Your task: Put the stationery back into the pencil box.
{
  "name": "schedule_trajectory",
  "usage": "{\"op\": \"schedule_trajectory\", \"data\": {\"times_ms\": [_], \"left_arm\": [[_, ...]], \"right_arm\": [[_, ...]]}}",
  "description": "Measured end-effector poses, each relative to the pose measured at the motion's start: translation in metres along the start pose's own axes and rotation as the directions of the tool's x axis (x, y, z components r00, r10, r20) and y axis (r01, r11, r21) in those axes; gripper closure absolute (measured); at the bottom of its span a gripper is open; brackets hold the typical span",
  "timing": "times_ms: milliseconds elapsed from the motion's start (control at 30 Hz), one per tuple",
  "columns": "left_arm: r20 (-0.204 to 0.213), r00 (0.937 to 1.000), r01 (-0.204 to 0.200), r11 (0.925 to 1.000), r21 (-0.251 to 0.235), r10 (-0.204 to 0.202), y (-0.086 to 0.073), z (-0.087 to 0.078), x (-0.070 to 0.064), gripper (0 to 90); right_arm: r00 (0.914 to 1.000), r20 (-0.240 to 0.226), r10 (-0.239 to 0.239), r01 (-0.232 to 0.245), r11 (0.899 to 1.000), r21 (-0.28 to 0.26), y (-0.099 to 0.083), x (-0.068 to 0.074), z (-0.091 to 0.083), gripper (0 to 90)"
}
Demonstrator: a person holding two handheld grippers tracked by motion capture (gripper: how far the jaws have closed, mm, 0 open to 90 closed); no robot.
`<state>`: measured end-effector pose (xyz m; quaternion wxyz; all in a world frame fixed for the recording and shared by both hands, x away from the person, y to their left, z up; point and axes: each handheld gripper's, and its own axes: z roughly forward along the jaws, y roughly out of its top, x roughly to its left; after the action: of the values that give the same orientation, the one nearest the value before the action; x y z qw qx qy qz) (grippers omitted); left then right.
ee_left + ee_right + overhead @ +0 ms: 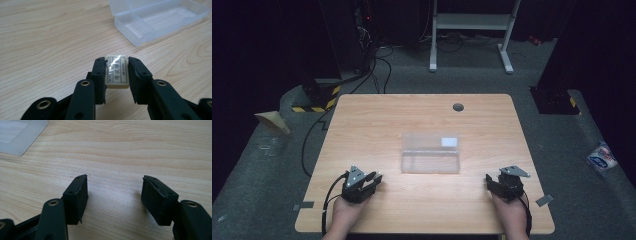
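Eraser [116, 72] between left tool [116, 65] jaws

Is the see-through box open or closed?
Open. The clear plastic box has its lid folded back flat on the table, and its compartments show bare. The left gripper holds an eraser close by.

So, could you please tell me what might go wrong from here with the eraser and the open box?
1. The left hand-held gripper pinches the eraser by its glossy sleeve, so it may slip out.
2. The clear plastic box lies loose on the table; a nudge could push it away.
3. The right hand-held gripper, open, is off to the side, not steadying the box.
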<state>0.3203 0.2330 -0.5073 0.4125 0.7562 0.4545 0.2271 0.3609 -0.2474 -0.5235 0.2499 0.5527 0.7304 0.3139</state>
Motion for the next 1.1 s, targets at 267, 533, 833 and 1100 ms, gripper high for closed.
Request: {"op": "schedule_trajectory", "data": {"times_ms": [267,533,833,1100], "left_arm": [[-0.052,0.9982,0.03,0.9995,-0.009,-0.03,0.006,-0.003,-0.01,68.0],[-0.074,0.9958,0.052,0.9984,-0.022,-0.054,0.015,-0.005,-0.021,68.0],[-0.047,0.9982,0.035,0.999,-0.03,-0.036,0.033,0.01,-0.028,68.0],[-0.027,0.9995,0.014,0.9996,-0.026,-0.015,0.044,0.018,-0.035,68.0]], "right_arm": [[0.9999,-0.015,-0.006,0.006,1.0,0.001,0.0,-0.002,0.0,37.6],[0.9996,-0.023,-0.016,0.016,1.0,0.004,0.0,-0.001,-0.001,37.4],[0.9992,-0.028,-0.029,0.029,1.0,0.0,0.0,-0.001,0.0,37.6],[0.9993,-0.027,-0.027,0.027,1.0,0.001,0.0,-0.001,0.0,37.6]]}}
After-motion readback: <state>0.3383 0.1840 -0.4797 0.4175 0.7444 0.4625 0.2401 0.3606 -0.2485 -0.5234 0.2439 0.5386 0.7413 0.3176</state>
